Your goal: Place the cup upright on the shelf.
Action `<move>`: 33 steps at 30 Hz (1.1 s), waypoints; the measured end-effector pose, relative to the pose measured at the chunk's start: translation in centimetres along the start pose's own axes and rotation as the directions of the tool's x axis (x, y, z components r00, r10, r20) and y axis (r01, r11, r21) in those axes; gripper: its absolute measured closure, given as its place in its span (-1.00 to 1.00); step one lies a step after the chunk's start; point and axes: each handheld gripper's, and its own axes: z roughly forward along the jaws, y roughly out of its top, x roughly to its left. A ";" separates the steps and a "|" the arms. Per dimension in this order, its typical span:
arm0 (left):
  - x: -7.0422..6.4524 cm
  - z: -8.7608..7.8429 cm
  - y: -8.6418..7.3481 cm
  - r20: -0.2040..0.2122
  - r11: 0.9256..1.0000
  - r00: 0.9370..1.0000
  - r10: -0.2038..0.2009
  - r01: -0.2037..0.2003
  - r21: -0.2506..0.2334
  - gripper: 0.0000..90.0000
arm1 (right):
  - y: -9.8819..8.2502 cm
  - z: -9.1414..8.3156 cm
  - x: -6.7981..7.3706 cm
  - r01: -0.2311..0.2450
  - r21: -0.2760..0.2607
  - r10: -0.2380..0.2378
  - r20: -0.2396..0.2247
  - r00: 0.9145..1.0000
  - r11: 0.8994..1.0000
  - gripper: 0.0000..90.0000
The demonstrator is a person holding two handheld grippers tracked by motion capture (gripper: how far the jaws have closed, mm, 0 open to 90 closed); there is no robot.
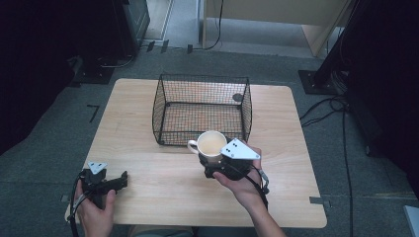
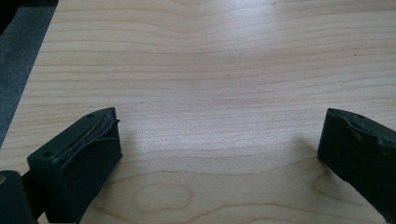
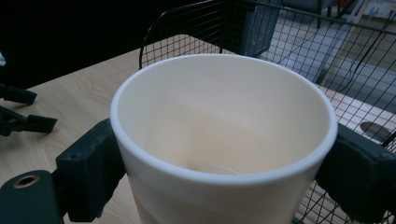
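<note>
A cream mug (image 1: 211, 144) with its handle to the left is held upright just in front of the black wire basket (image 1: 202, 109), above the wooden table (image 1: 148, 187). My right gripper (image 1: 217, 160) is shut on the mug; in the right gripper view both jaws press the sides of the mug (image 3: 224, 135), which is empty inside. The basket (image 3: 289, 42) rises right behind it. My left gripper (image 1: 118, 181) rests at the table's front left corner, open, with bare wood between its jaws in the left gripper view (image 2: 219, 144).
The basket is empty and stands at the table's middle back. Grey carpet surrounds the table, with cables (image 1: 326, 111) on the floor at right and dark equipment stands (image 1: 316, 81) beyond.
</note>
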 end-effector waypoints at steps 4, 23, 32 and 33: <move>0.0 0.0 0.0 0.000 1.000 1.000 0.000 0.000 0.000 -1.00 | 0.6 0.2 -0.1 0.006 -0.016 -0.006 0.002 1.000 1.000 -0.79; 0.0 0.0 0.0 0.000 1.000 1.000 -0.003 0.003 -0.003 -1.00 | 3.9 2.0 -2.0 0.015 -0.052 -0.012 0.065 0.998 0.999 -0.79; 0.0 0.0 0.0 -0.001 1.000 1.000 -0.003 0.003 -0.003 -1.00 | 5.3 3.1 -3.3 0.010 -0.062 -0.005 0.088 0.996 0.998 -0.79; 0.0 0.0 0.0 -0.001 1.000 1.000 -0.003 0.003 -0.003 -1.00 | 5.5 3.2 -3.5 0.007 -0.061 -0.002 0.092 0.996 0.998 -0.79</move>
